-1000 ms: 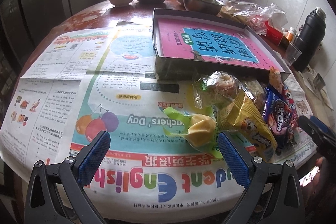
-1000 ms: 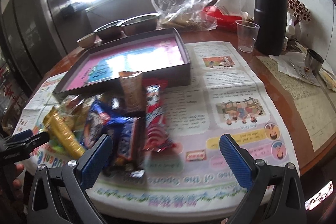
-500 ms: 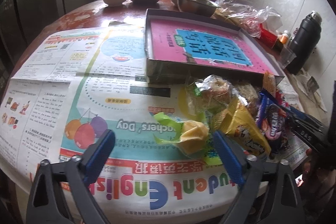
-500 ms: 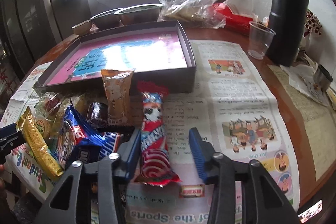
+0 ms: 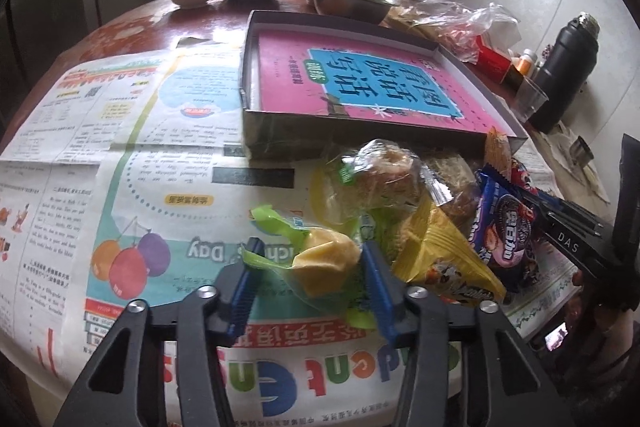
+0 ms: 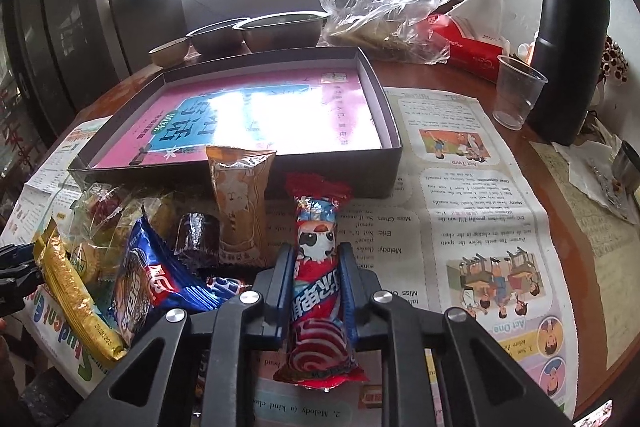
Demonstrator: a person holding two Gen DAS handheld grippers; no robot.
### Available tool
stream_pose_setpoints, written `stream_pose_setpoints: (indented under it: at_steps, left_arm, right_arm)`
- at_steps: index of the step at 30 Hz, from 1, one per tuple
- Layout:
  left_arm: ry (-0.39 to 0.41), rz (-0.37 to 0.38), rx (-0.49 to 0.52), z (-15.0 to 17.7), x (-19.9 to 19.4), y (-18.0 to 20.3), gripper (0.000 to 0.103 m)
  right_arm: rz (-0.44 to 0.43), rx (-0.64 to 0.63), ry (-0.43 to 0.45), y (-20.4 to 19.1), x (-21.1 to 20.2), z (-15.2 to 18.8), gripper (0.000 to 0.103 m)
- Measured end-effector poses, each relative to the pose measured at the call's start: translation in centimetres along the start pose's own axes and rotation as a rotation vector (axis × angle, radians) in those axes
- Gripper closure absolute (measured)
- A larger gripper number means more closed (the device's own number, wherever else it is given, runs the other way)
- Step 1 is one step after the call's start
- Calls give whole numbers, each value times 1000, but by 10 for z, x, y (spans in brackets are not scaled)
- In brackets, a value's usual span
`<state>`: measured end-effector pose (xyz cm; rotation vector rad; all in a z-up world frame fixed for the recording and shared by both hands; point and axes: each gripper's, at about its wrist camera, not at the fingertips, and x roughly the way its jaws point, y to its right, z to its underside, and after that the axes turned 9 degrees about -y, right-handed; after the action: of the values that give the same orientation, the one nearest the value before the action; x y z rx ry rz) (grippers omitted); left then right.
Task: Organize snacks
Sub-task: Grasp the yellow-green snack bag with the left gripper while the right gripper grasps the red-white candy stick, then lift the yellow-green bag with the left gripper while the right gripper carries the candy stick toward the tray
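Both wrist views look forward along their fingers, low and close over the newspaper-covered table [image 5: 132, 39], the left from the snack pile's [image 5: 432, 211] left, the right from its right, sharing the pile, the dark box [image 6: 394, 151] and bowls [image 6: 280, 27] beyond.

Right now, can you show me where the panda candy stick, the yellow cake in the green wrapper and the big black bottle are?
panda candy stick [image 6: 318, 269], right wrist view, middle of wrapper between the fingers.
yellow cake [image 5: 325, 259], left wrist view, on the cake's yellow top.
black bottle [image 6: 570, 39], right wrist view, middle of its body.
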<state>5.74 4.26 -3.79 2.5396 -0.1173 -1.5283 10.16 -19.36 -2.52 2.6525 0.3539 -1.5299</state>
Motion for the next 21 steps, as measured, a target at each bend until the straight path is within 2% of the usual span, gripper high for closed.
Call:
stream_pose_setpoints:
  at_steps: [9, 21]
  left_arm:
    - [10, 62, -23, 3, -3, -9, 64]
    - [58, 53, -84, 4, -27, -33, 65]
  right_arm:
    - [-12, 11, 26, 3, -9, 2, 83]
    - [-24, 53, 76, 13, -27, 1, 84]
